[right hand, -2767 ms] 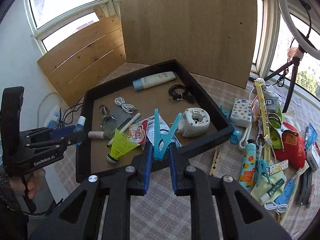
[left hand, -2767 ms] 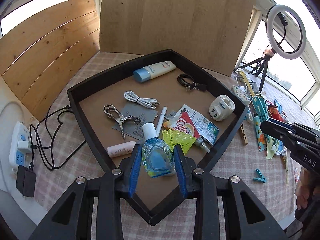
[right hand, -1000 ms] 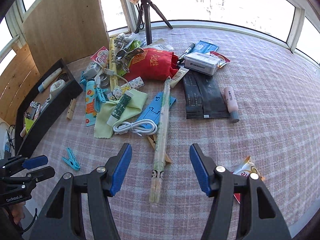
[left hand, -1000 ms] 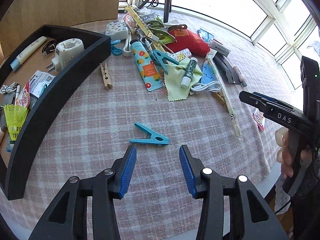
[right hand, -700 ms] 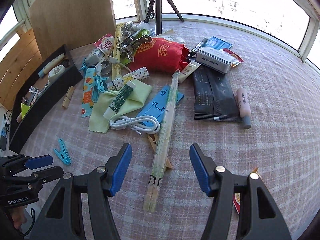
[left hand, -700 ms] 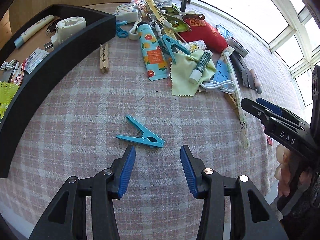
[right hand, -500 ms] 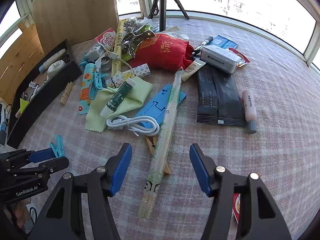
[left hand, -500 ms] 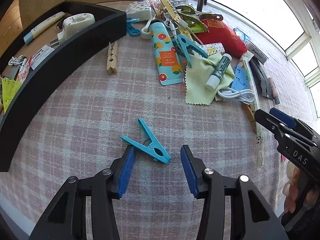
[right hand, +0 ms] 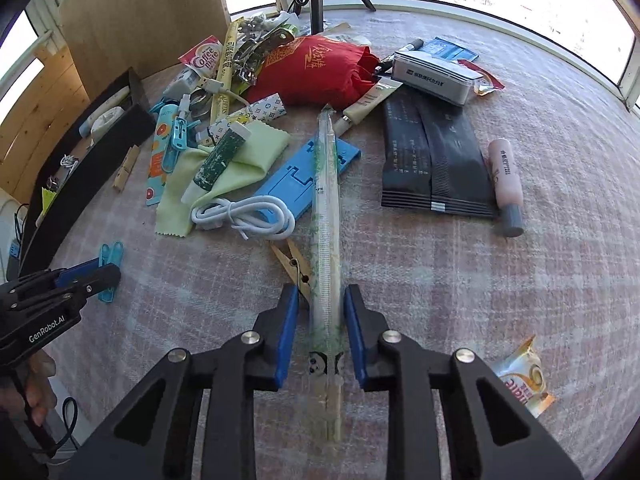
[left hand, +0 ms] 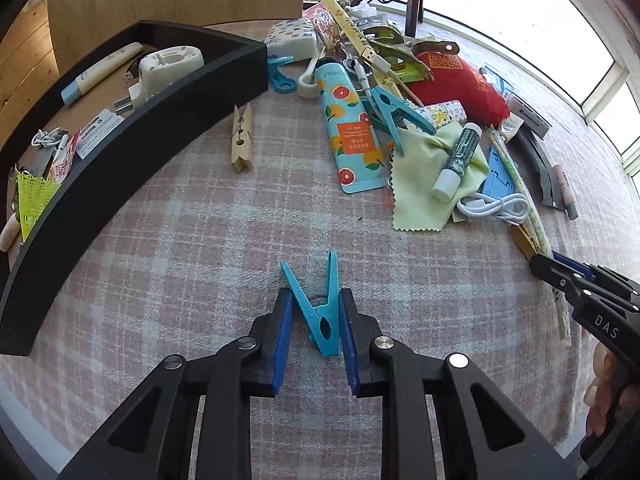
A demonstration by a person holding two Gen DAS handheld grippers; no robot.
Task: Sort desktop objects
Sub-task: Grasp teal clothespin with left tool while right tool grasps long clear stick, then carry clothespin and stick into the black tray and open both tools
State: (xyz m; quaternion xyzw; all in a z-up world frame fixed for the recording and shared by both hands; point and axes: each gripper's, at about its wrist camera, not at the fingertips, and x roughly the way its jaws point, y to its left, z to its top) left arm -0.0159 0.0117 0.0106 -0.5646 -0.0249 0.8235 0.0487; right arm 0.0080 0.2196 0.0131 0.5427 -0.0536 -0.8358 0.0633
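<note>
Two tools down on the checked cloth (left hand: pixel 180 260) at once, each straddling its own pick.

Far left: black tray (left hand: pixel 120 168), already stocked with tube, plug, cable and shuttlecock. Judged the drop-off for both picks.

Next along: left gripper (left hand: pixel 315 298), tilted steeply down, jaws closing on the blue peg (left hand: pixel 320 320). Pads flanking its pivot end and seemingly touching on both sides, handles fanning away in a V. Probably taken across the narrow end so as to lift without springing it open. Peg flat on bare cloth, apart from the pile, well short of the tray.

Further right: right gripper (right hand: pixel 321 294), jaws likewise closing, chopstick packet (right hand: pixel 326 240) running lengthwise between them. Thin gaps either side, so not yet pinched. Straddled near the panda-printed end rather than mid-length, so likely to droop if raised from there. Wooden peg (right hand: pixel 294 264) just beside the left pad, partly under the packet – at risk of being nipped along with it.

Only from the left camera: tray contents and pad contact on the blue peg; right gripper merely side-on there, its opening unreadable.

Only from the right camera: gaps at the packet, the wooden peg beneath, a sachet (right hand: pixel 524 376) far right – and the blue peg's handles poking past the left fingers.
</note>
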